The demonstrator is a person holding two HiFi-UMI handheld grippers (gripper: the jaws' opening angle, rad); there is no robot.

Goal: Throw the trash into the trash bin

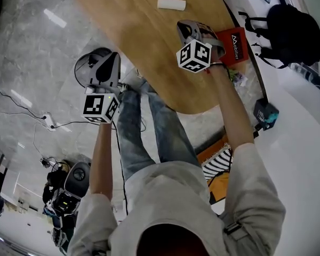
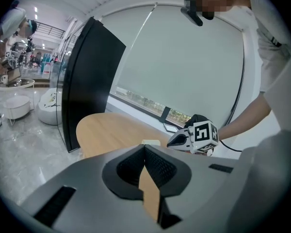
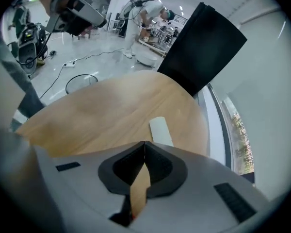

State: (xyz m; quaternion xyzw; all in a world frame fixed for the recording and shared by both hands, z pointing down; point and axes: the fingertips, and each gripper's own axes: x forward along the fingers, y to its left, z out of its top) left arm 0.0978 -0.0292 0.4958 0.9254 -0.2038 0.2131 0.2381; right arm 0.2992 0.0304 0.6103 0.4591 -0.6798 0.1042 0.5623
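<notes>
The trash is a small white flat piece. It lies on the wooden table, near the far edge, at about 12 o'clock in the head view. There its long axis runs from 9 to 3 o'clock, almost level across the picture. In the right gripper view the trash runs from about 11 to 5 o'clock, so one short end points toward the gripper. In the left gripper view only a small part of the trash shows above the jaws.

The right gripper hangs over the table and points steeply down. Its jaws are pressed together with nothing between them; through the narrow slit only the wood shows. In its own view the right gripper has the trash just beyond its tips, at about 1 o'clock. In the head view the two are apart, with the trash at about 11 o'clock from the tips.

The left gripper is off the table, at its 9 o'clock side, over the floor and above a dark ring there. In its own view the left gripper has its jaws closed together as well and grips nothing. That view also shows the right gripper at 3 o'clock, over the table.
</notes>
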